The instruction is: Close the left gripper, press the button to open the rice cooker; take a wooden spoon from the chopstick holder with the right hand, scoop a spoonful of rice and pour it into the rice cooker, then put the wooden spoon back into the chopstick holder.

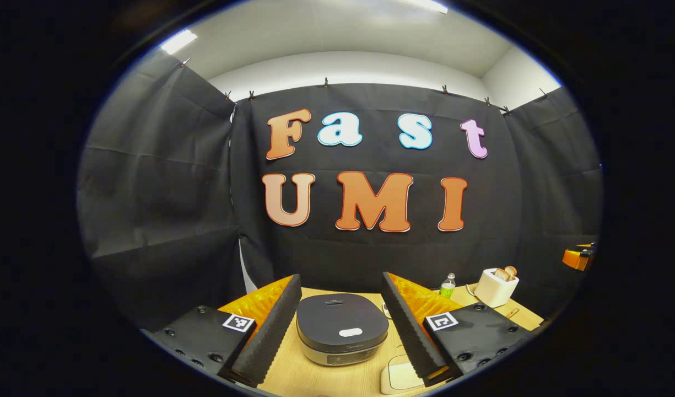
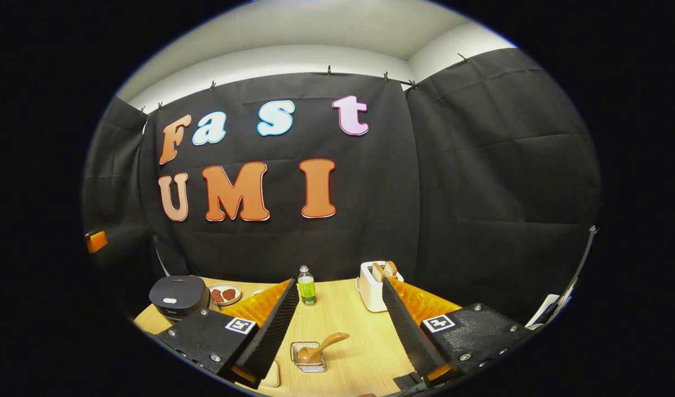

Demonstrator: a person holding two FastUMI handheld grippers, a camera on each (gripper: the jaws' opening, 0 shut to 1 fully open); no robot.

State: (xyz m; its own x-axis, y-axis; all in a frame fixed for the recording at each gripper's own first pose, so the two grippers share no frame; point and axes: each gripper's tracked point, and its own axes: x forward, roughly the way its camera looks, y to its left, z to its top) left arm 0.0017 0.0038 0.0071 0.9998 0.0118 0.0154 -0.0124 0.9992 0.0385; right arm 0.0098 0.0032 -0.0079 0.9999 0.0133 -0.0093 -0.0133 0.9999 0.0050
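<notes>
L gripper (image 1: 341, 325): jaws spread wide, nothing held, hanging above the light wooden table (image 1: 293, 369) w/ the dark round rice cooker (image 1: 341, 330) between the fingers, lid down, pale oval button (image 1: 350, 332) on its near edge. R gripper (image 2: 341, 331): also wide apart, empty. Between its fingers, near side, the brown wooden spoon (image 2: 320, 346) leans in a clear wire-framed chopstick holder (image 2: 308, 357). Green-label bottle (image 2: 306, 285) and white toaster w/ bread (image 2: 374, 284) stand further back; cooker sits far left.
</notes>
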